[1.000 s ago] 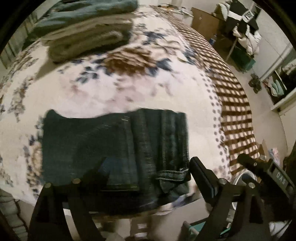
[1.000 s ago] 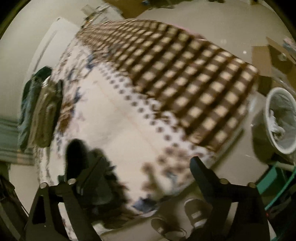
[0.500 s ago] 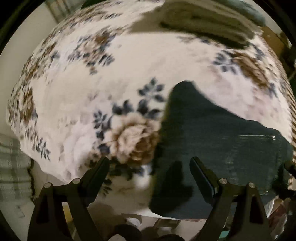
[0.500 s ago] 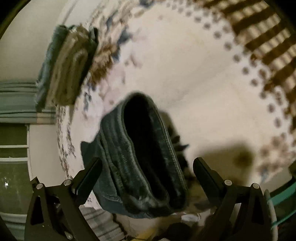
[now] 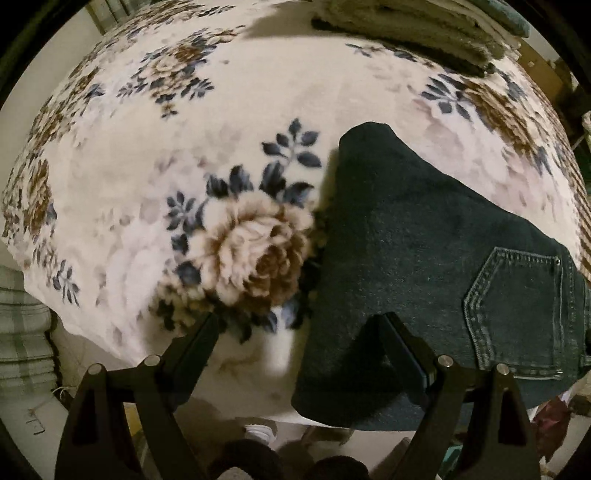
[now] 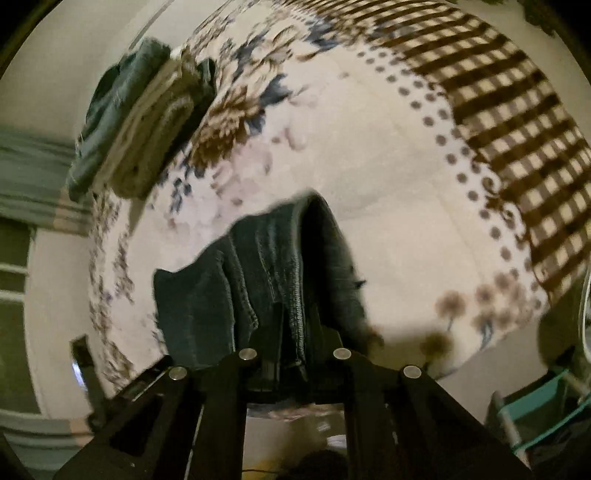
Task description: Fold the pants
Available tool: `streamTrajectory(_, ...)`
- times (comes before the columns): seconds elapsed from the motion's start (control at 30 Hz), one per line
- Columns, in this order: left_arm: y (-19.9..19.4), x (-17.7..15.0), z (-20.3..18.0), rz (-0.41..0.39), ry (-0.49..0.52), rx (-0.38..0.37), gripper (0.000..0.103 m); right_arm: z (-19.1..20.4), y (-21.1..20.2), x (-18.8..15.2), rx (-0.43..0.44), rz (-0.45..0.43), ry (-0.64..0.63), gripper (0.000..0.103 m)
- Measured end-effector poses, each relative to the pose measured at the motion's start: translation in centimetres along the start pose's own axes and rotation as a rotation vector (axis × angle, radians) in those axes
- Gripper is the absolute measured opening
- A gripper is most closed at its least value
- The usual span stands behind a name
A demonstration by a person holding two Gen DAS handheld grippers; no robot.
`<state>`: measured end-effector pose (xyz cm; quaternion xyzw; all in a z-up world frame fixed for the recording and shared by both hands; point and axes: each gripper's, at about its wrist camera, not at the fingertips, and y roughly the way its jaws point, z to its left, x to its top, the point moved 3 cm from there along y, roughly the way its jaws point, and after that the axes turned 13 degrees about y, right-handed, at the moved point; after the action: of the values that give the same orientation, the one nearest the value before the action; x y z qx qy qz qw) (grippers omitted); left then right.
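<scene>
Dark blue folded jeans [image 5: 424, 258] lie near the front edge of a floral blanket [image 5: 184, 147], back pocket facing up at the right. My left gripper [image 5: 295, 332] is open at the jeans' left edge: its right finger sits over the denim, its left finger over the blanket. In the right wrist view the jeans [image 6: 258, 273] show as a thick folded stack, and my right gripper [image 6: 293, 350] is shut on the stack's near edge.
A stack of folded clothes [image 5: 424, 26] sits at the far side of the bed and also shows in the right wrist view [image 6: 140, 122]. A brown checked band of the blanket [image 6: 498, 92] lies to the right. The bed edge and floor are just below both grippers.
My right gripper has closed on the jeans' folded edge; it was open half a second ago. My left gripper swung from the jeans' right end to their left edge.
</scene>
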<state>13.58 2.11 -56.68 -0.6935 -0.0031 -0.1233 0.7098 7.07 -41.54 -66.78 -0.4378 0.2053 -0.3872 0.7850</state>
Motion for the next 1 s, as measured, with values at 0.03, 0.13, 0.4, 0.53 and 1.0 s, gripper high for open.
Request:
streamTrajectory(0.03,-0.2,0.0,-0.2,-0.002,0.012,-0.005,0.088,-0.4,-0.6,0.1,-0.001,-0.005,0.003,0.010)
streamTrajectory(0.13,-0.2,-0.1,-0.5,0.000,0.032,-0.018,0.088,-2.4,0.2,0.5,-0.105,0.000,-0.006,0.007)
streamTrajectory(0.4,0.5,0.1,-0.5,0.025,0.035,-0.063,0.088,-6.3,2.3,2.0,-0.017,0.138,0.151,0.037)
streamTrajectory(0.53,0.8,0.1,-0.7,0.028,0.036,-0.080,0.088,-7.4,2.2,1.8,0.080,0.160,0.250,0.058)
streamTrajectory(1.0,1.9,-0.9,-2.9,0.041,0.038,-0.155,0.088,-8.0,0.4,0.3,-0.067,0.114,0.261,0.014)
